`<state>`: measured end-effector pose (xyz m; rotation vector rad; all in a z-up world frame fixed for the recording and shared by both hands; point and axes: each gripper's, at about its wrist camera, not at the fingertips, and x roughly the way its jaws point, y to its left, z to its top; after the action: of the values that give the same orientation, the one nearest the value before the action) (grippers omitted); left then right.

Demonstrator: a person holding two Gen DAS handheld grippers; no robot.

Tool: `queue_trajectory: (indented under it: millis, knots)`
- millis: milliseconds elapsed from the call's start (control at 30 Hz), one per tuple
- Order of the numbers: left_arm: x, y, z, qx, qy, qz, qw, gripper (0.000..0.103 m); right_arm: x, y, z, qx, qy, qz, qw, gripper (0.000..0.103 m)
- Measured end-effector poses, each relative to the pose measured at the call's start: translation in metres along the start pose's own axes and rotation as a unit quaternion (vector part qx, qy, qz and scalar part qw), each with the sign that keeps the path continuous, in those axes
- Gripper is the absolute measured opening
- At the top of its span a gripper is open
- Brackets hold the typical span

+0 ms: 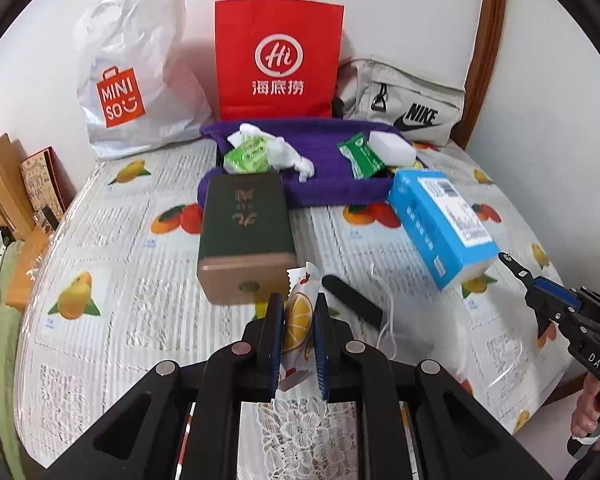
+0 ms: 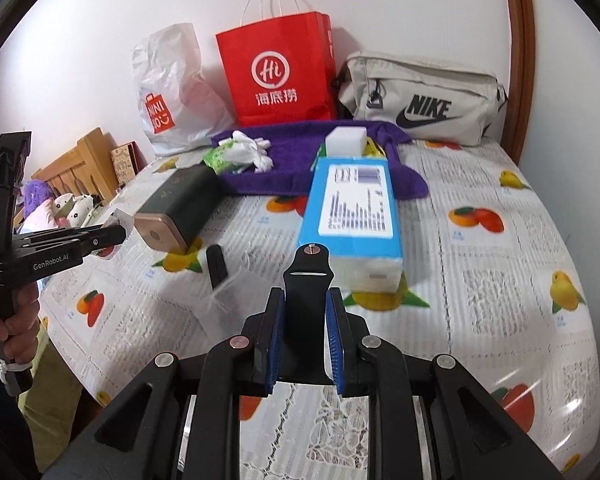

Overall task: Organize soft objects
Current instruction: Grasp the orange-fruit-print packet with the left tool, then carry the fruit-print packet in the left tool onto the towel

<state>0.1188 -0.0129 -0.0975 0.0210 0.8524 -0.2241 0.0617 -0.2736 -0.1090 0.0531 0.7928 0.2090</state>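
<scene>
a limp, light orange-print sachet (image 1: 298,322) is pinched mid-body in the closed left gripper (image 1: 298,312), above the tabletop's near edge; crushing is unlikely. a stiff black strap (image 2: 308,280) is clamped by the right gripper (image 2: 306,308).

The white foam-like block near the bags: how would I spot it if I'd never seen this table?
Find the red paper bag standing against the wall, then the purple towel spread in front of it. The white foam-like block sits on the towel's right part, just behind the blue tissue pack. It alone is plain white, unprinted and square-edged.
</scene>
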Motion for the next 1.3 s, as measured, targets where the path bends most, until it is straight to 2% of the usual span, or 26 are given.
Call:
queue_trajectory:
  millis: [533, 967, 1300]
  knots:
    - [0.003, 0.004, 0.055, -0.005, -0.023, 0.003, 0.9997, 0.014, 0.011, 0.004, 0.061, -0.025, -0.030, 0.014, 0.999, 0.021]
    - [0.035, 0.017, 0.094, -0.021, -0.017, -0.009, 0.9996, 0.014, 0.045, -0.006, 0.115, -0.027, -0.043, 0.031, 0.998, 0.021]
    - [0.068, 0.022, 0.125, -0.025, -0.010, -0.012, 0.9996, 0.014, 0.076, -0.023, 0.151, -0.024, -0.047, 0.026, 0.998, 0.021]
